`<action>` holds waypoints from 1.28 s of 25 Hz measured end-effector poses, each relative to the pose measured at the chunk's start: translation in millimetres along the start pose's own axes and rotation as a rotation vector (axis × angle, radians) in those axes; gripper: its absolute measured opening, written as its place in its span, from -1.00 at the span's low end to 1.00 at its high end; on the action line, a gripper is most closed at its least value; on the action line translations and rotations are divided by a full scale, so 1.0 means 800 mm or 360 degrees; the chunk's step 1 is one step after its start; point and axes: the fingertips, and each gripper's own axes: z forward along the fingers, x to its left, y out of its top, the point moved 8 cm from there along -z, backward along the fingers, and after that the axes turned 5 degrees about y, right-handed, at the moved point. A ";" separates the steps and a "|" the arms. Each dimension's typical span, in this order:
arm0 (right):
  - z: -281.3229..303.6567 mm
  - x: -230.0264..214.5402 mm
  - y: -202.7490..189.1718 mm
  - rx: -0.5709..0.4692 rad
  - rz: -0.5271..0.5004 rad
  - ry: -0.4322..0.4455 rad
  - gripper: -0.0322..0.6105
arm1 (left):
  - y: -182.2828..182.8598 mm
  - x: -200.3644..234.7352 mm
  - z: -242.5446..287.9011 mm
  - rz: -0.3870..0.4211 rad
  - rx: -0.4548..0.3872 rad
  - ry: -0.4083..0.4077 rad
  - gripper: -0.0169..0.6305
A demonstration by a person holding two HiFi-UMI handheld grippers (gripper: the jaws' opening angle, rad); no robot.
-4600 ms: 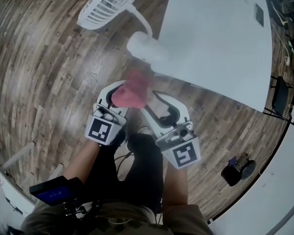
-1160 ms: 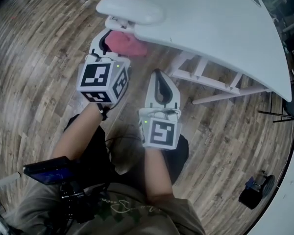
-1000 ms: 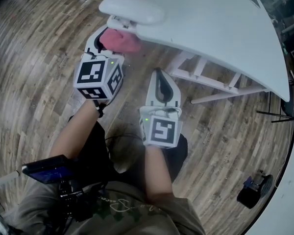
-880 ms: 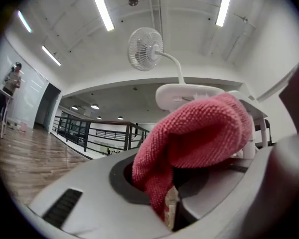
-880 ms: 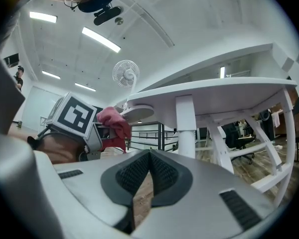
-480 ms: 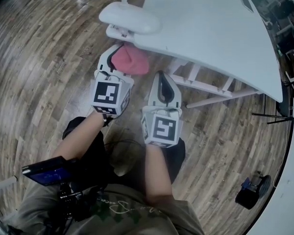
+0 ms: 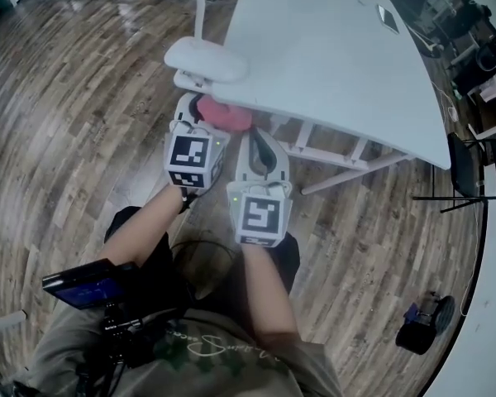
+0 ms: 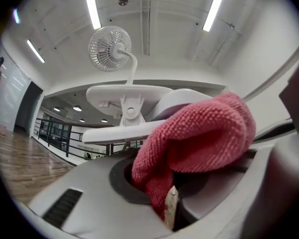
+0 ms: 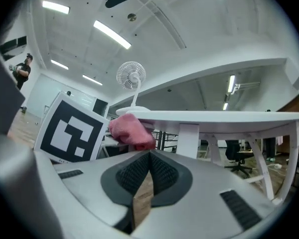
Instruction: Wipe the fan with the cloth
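Pink terry cloth [image 8: 199, 133] is bulging out of the left gripper [image 7: 200, 121], whose jaws are clamping a fold of it, and it is hovering just under the near left edge of the white table [image 7: 339, 64]. The fan [image 8: 109, 49] is clipped to that edge. Its clamp base [image 7: 205, 59] is sitting directly above the cloth, and its grilled head is rising on a curved neck at the far side. To my eye the wipe is only beginning. The cloth's broad puffed face, not the jaw tips, should be meeting the plastic, with light strokes along the clamp and up the neck so the clip is not getting nudged off the edge. The left forearm is reaching away from the person with its gripper pointing roughly level. The right gripper [image 7: 260, 143] is waiting close beside it on the right, jaws pressed together on nothing, aiming under the tabletop.
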 end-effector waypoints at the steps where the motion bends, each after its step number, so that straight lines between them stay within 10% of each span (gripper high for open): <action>1: 0.000 -0.002 0.002 -0.0008 0.0023 0.0007 -0.91 | -0.001 0.004 0.000 -0.0001 -0.0002 0.0017 -0.69; 32: 0.005 0.006 -0.030 0.0041 0.0093 0.0008 -0.91 | -0.023 0.148 -0.020 -0.0067 0.0042 0.0339 -0.69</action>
